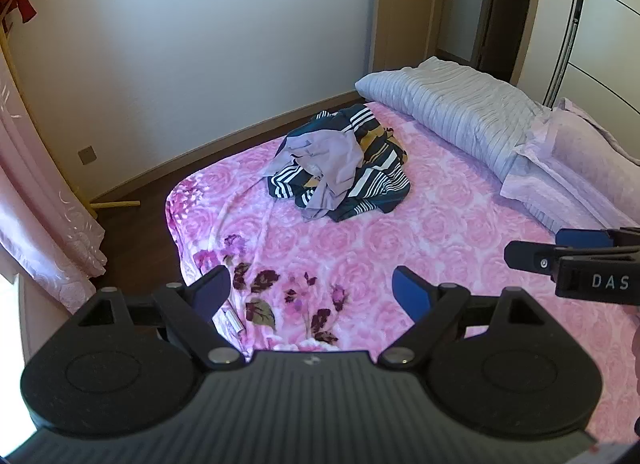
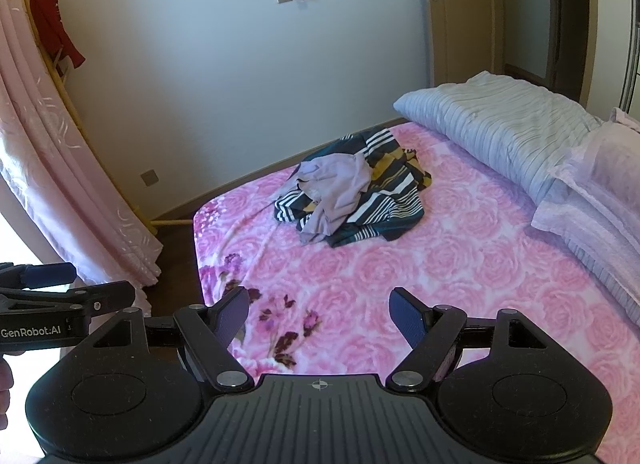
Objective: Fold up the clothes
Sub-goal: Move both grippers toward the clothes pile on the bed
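Left wrist view: the left claw tilts down over the near part of the bed, its two blue-padded fingers wide apart with nothing between them. The right claw enters from the right edge, level with it and just beside; its fingers also stand apart and empty. The clothes lie in one crumpled heap well ahead, near the far edge of the bed: a dark striped garment underneath and a pale lilac one on top. Nothing lies between the claws and the heap but pink floral cover. To the right, one grey striped quilt rolled along the bed's side, and one pink pillow next to it. A pink curtain hangs at left; a door stands at the back

Right wrist view: the right claw points down at the same cover, fingers spread, holding nothing. The left claw shows at the left edge, open too. The heap sits well ahead, untouched. One red garment hangs on a rack by the curtain
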